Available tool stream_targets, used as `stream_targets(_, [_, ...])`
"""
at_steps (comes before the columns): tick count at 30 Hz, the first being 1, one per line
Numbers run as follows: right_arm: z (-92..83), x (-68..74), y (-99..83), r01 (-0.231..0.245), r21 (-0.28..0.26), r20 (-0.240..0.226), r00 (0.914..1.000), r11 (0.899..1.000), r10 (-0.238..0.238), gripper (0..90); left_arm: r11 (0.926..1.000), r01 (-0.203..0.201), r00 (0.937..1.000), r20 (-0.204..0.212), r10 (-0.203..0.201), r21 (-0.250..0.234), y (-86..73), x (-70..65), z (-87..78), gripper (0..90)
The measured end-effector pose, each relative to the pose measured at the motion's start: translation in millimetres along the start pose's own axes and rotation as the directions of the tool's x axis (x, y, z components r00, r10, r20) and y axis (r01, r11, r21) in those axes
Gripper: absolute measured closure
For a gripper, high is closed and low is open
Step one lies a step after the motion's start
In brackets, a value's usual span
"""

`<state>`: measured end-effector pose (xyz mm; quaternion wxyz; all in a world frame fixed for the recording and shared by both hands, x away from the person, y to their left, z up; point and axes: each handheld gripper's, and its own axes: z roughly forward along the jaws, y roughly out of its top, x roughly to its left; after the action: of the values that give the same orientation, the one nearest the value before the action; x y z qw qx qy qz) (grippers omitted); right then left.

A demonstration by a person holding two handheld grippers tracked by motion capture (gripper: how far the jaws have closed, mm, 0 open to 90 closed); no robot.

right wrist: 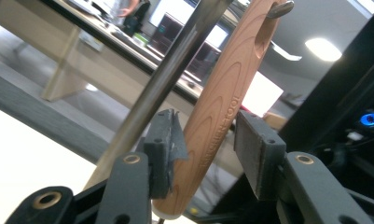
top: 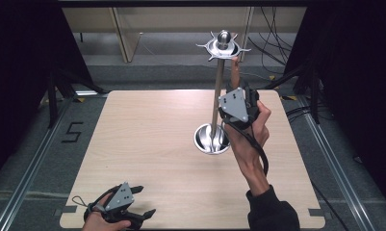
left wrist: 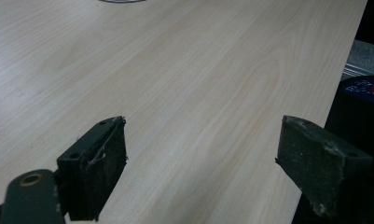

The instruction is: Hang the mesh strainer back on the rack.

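Observation:
A metal stand (top: 217, 96) rises from a round base (top: 212, 138) on the wooden table (top: 147, 144), with a ring of hooks (top: 223, 46) at its top. Held up beside the pole, my right gripper (top: 235, 90) is shut on a wooden tool handle (top: 234, 72). In the right gripper view the handle (right wrist: 217, 107) sits upright between the pads (right wrist: 168, 149), just right of the pole (right wrist: 166, 84), and a hook (right wrist: 280, 8) passes through the hole at its top. My left gripper (top: 145, 200) rests open low at the table's front left, with bare tabletop between its jaws (left wrist: 201, 154).
Metal rails (top: 32, 163) run along the floor on both sides of the table. Cables (top: 272, 29) lie on the floor behind it. A desk (top: 128, 29) stands farther back. The base's rim (left wrist: 121, 1) peeks in at the top of the left gripper view.

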<state>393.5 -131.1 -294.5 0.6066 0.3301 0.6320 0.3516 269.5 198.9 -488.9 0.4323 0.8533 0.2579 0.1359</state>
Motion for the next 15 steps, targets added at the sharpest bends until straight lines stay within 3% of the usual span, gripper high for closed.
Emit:
stream_targets(2, [-0.8,-0.5,-0.3,-0.003,-0.004,-0.005,1.0000,1.000,0.003,58.7,1.0000,-0.003,1.0000,-0.004,0.003,0.003,0.1,0.2,-0.2,15.2])
stream_targets(4, [-2.4,-1.7,-1.2,-0.048,-0.018,-0.039,0.9981,0.999,0.047,57.6,0.9999,0.009,1.0000,-0.001,-0.009,-0.006,0.1,-0.8,0.3,15.2])
stream_targets(8, [-8.2,-7.1,-2.4,-0.058,-0.026,-0.075,0.9956,0.998,0.055,57.4,1.0000,-0.001,1.0000,-0.001,0.001,0.001,-0.1,0.0,0.0,15.2])
stream_targets(9, [-9.9,-13.0,-4.0,-0.102,-0.035,-0.131,0.9867,0.994,0.097,57.1,0.9999,0.006,1.0000,-0.003,-0.006,-0.009,-0.2,-0.7,0.5,15.2])
stream_targets(10, [-9.9,-13.0,-4.0,-0.102,-0.035,-0.131,0.9867,0.994,0.097,57.1,0.9993,0.027,0.9996,0.004,-0.027,-0.026,-0.3,-2.4,1.7,15.2])
stream_targets(13, [-11.8,-21.8,-7.3,-0.149,-0.013,-0.207,0.9677,0.989,0.143,56.3,0.9993,0.026,0.9996,0.004,-0.026,-0.026,-0.3,-2.5,1.6,15.2])
stream_targets(14, [-12.7,-25.1,-8.8,-0.164,-0.015,-0.230,0.9607,0.986,0.156,55.8,0.9999,-0.002,1.0000,0.000,0.002,0.010,0.3,0.2,-0.6,15.2])
stream_targets(15, [-14.2,-27.5,-10.4,-0.187,-0.007,-0.248,0.9519,0.982,0.179,54.7,1.0000,0.001,1.0000,-0.002,-0.001,0.006,0.3,0.0,-0.5,15.2])
